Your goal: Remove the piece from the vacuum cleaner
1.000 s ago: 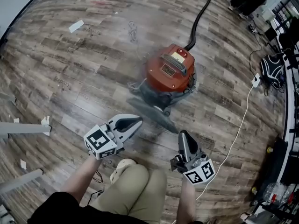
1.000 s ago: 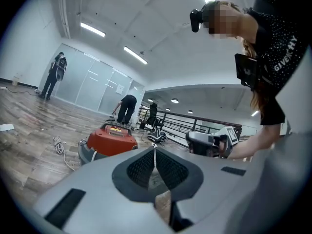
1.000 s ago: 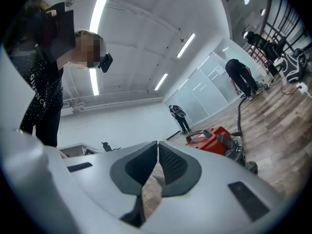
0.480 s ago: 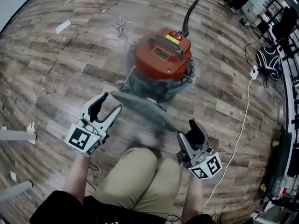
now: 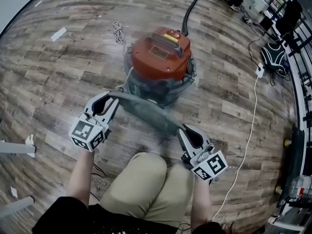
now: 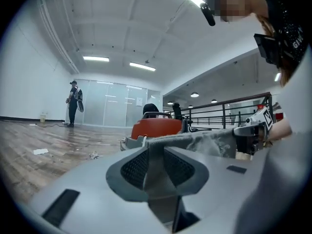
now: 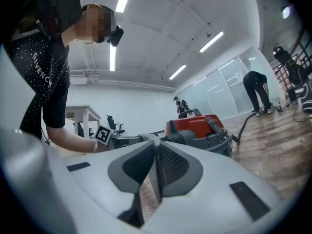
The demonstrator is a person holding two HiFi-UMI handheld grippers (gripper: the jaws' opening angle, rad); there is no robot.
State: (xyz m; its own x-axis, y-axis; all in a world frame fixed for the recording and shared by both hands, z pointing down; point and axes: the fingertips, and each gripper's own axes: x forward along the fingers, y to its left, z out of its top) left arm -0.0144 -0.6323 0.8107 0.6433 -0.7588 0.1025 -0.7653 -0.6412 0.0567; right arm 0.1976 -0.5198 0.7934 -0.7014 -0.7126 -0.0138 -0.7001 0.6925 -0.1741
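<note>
One vacuum cleaner [image 5: 158,62], one grey piece [image 5: 146,110], two grippers [image 5: 109,99] [image 5: 184,129].

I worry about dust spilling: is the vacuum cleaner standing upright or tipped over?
Upright: the vacuum cleaner stands on the wooden floor with its red lid and handle on top.

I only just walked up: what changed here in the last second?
The left tongs and right tongs opened, moved to the grey piece, and have just been closing, each now gripping one end of it. The red vacuum cleaner stayed on the floor.
</note>
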